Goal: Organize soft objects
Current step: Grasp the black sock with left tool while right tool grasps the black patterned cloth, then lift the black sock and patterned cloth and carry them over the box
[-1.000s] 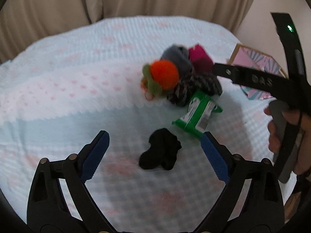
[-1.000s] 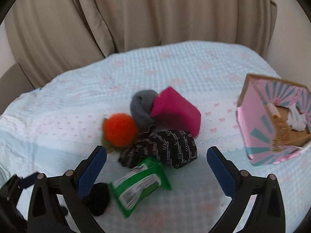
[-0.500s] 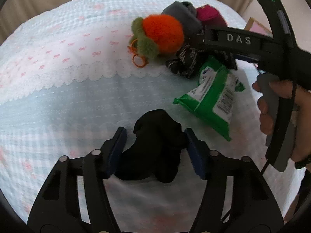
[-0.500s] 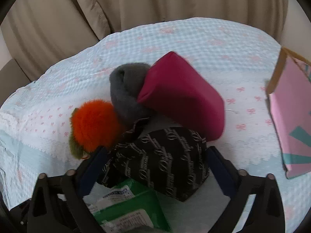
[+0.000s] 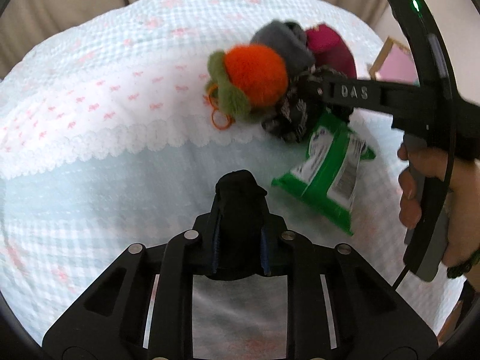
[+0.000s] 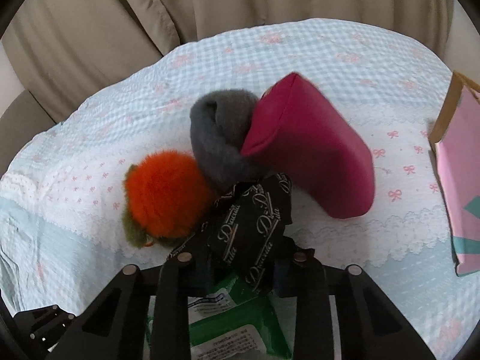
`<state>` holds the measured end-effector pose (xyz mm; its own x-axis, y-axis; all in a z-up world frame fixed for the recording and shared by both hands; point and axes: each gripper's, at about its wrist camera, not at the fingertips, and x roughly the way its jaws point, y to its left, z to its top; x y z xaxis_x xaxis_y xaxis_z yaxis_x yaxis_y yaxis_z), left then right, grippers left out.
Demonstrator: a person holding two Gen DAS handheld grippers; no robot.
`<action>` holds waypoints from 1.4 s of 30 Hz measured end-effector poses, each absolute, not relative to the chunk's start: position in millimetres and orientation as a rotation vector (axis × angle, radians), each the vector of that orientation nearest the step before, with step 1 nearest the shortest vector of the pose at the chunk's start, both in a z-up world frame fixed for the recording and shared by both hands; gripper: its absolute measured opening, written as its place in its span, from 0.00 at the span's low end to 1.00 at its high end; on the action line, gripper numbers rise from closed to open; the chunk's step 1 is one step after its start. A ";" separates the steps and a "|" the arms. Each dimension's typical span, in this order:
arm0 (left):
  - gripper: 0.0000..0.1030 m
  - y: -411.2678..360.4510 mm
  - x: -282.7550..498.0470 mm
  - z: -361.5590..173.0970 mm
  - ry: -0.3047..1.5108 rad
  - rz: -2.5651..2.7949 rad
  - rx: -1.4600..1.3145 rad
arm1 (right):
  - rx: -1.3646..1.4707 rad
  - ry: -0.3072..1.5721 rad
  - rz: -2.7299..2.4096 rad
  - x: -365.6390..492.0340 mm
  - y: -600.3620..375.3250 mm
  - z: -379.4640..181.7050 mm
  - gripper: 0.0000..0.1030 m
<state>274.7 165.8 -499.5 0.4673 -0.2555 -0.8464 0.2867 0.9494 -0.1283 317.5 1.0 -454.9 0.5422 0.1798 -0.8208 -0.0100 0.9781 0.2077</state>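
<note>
My left gripper (image 5: 239, 237) is shut on a black sock (image 5: 240, 192), holding it just above the bed cover. My right gripper (image 6: 240, 258) is shut on a black patterned cloth (image 6: 255, 222), which also shows in the left wrist view (image 5: 289, 114). An orange and green plush ball (image 6: 165, 198) lies left of it, also seen in the left wrist view (image 5: 255, 75). A grey fuzzy roll (image 6: 219, 138) and a magenta pouch (image 6: 312, 153) lie behind. A green wipes pack (image 5: 327, 171) lies under my right gripper (image 5: 327, 90).
A pale blue checked bed cover (image 5: 105, 120) with a white lace band carries everything. A pink and teal box (image 6: 459, 180) stands at the right edge. Beige curtains (image 6: 150, 6) hang behind the bed.
My left gripper closed on the black sock and lifted it slightly. My right gripper moved down onto the patterned cloth and closed on it.
</note>
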 end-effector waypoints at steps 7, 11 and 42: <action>0.17 173.9 272.7 -463.2 0.988 -0.324 0.008 | 0.217 0.969 0.092 305.7 -2.9 -422.9 0.24; 0.17 177.7 263.1 -432.0 0.952 -0.319 0.005 | 0.224 0.947 0.075 293.6 -6.0 -390.9 0.24; 0.17 -1.4 191.3 -135.3 0.695 -0.313 -0.033 | 0.201 0.703 0.049 163.7 -211.6 -101.6 0.25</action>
<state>191.3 -1.4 -135.3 0.7236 -0.2943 -0.6243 0.2722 0.9529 -0.1337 163.7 -211.6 -101.6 0.7623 0.1119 -0.6375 0.0233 0.9796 0.1998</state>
